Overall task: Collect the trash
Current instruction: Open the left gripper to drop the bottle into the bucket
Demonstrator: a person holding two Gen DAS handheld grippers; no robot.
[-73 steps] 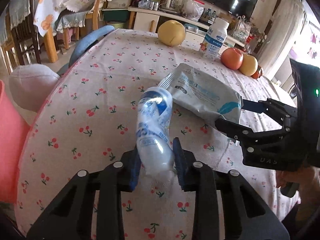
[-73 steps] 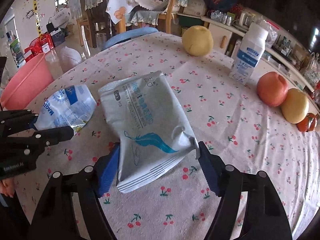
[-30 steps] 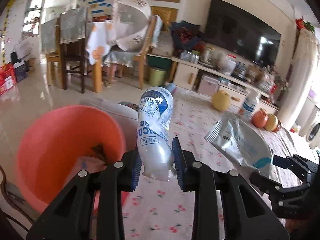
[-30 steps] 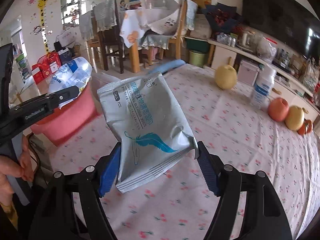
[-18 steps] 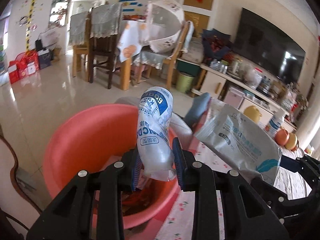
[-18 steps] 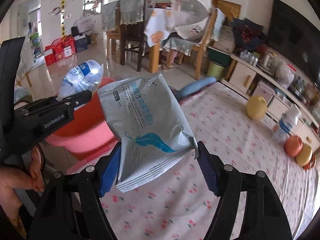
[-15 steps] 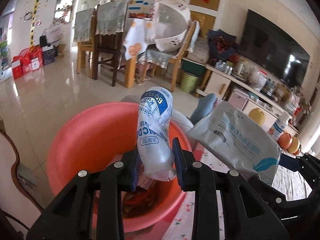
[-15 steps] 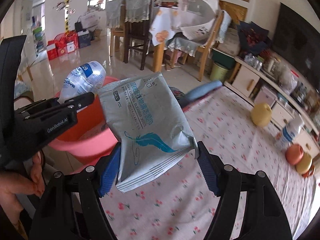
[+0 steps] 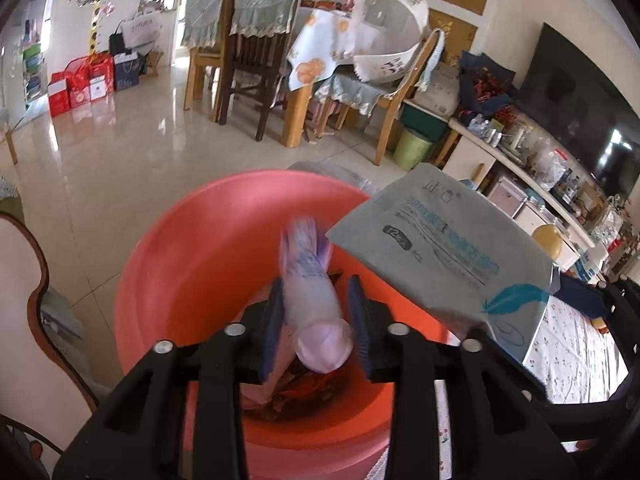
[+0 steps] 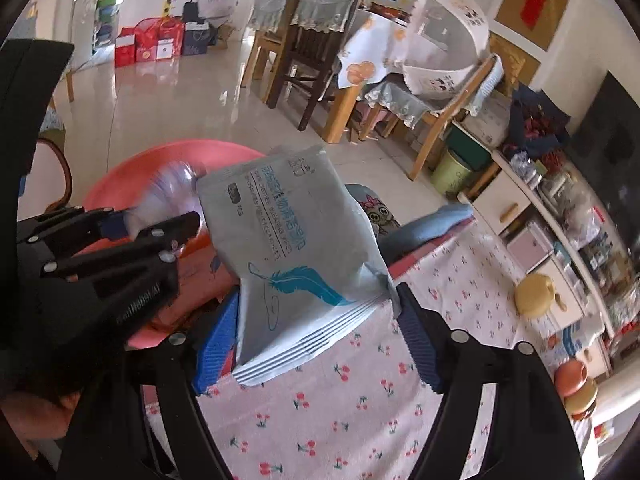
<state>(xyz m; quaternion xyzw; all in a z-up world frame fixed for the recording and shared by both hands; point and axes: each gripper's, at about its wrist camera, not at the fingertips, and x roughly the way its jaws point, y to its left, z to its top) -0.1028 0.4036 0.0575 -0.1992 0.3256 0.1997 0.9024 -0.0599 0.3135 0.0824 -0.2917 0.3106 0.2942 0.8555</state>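
A pink bucket (image 9: 180,260) stands on the floor beside the table, with trash in its bottom. My left gripper (image 9: 316,320) is over it and its jaws are opening. The crushed plastic bottle (image 9: 312,300) is a blur between them, slipping down, with a gap at the right pad. In the right wrist view the bottle (image 10: 168,188) streaks above the left gripper (image 10: 160,220) and the bucket (image 10: 132,172). My right gripper (image 10: 316,340) is opening too, but the grey wipes pouch (image 10: 288,248) still sits between its pads, touching both. The pouch (image 9: 448,248) hangs at the bucket's right rim.
The cherry-print tablecloth (image 10: 360,420) lies under the right gripper, with a yellow fruit (image 10: 534,294) farther back. A blue chair back (image 10: 432,224) is next to the bucket. Wooden chairs (image 9: 248,60) stand on the shiny floor beyond. A hand (image 10: 40,416) holds the left gripper.
Both grippers have moved from the table out over the bucket. The left jaws have parted and the bottle, held upright before, now drops blurred. The pouch is closer to the bucket.
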